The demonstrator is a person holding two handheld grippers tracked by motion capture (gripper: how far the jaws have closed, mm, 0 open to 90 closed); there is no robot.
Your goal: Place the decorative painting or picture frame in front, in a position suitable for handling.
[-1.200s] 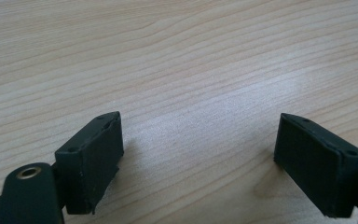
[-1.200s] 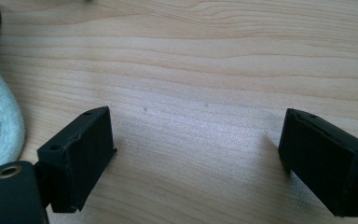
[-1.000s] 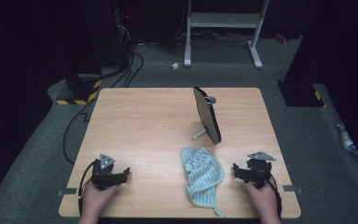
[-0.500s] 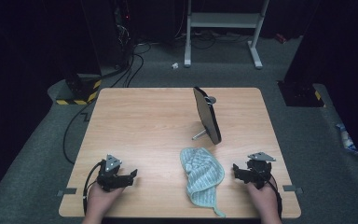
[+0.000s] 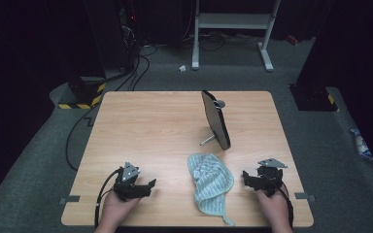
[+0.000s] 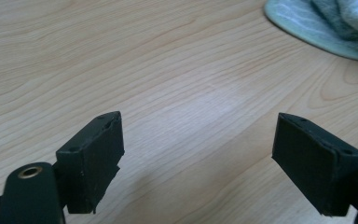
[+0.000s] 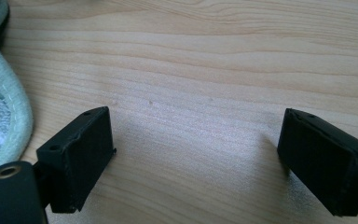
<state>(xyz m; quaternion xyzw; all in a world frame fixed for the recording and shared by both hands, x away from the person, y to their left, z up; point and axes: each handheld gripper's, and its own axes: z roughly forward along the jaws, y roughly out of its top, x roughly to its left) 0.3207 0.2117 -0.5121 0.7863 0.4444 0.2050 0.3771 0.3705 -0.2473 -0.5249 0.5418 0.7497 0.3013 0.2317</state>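
A pale green cloth [image 5: 211, 182] lies crumpled near the front edge of the wooden table [image 5: 155, 131], its tail hanging over the edge. Behind it a dark oval mirror [image 5: 216, 119] stands upright on a small metal stand. My left gripper [image 5: 145, 187] rests at the front left, open and empty, its jaws pointing right toward the cloth [image 6: 326, 28]. At the front right sits my right gripper [image 5: 247, 177], also open and empty, with the cloth's edge [image 7: 0, 121] just to its left. Bare wood lies between both pairs of jaws [image 6: 200, 154] [image 7: 196, 158].
Black cables [image 5: 77, 141] run off the table's left side to the grey floor. A white metal frame [image 5: 233, 24] stands behind the table, and yellow-black hazard blocks [image 5: 80, 94] lie at the back left. A dark box [image 5: 315, 94] sits at the back right.
My left gripper has slid to the right along the front edge, closer to the cloth. The right gripper, cloth and mirror have stayed put.
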